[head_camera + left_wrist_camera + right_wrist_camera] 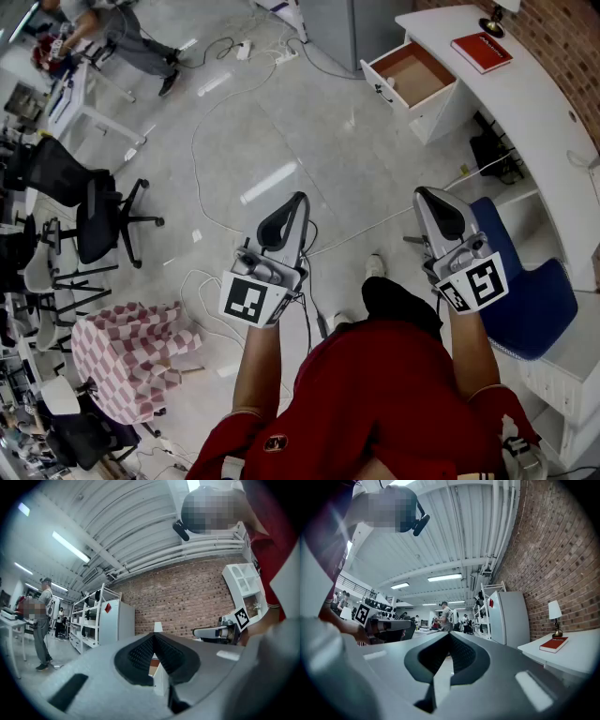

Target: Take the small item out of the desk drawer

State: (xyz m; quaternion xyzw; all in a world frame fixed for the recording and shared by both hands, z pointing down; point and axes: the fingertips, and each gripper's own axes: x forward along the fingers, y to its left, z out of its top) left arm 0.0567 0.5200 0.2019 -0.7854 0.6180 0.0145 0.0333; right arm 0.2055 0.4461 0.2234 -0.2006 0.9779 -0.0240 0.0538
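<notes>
Fingers (466, 657) of your left gripper (298, 199) and right gripper (424, 193) are clenched, empty. Well ahead, the desk drawer (422, 73) stands open (small item inside not discernible). Step: approach. Next: close in, unclench one.

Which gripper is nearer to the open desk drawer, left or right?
Right. In the head view the right gripper sits almost directly below the open drawer; the left gripper is lower-left of it, farther away. Neither touches it.

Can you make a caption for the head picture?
Both shut, the left gripper and right gripper face the open drawer.
</notes>
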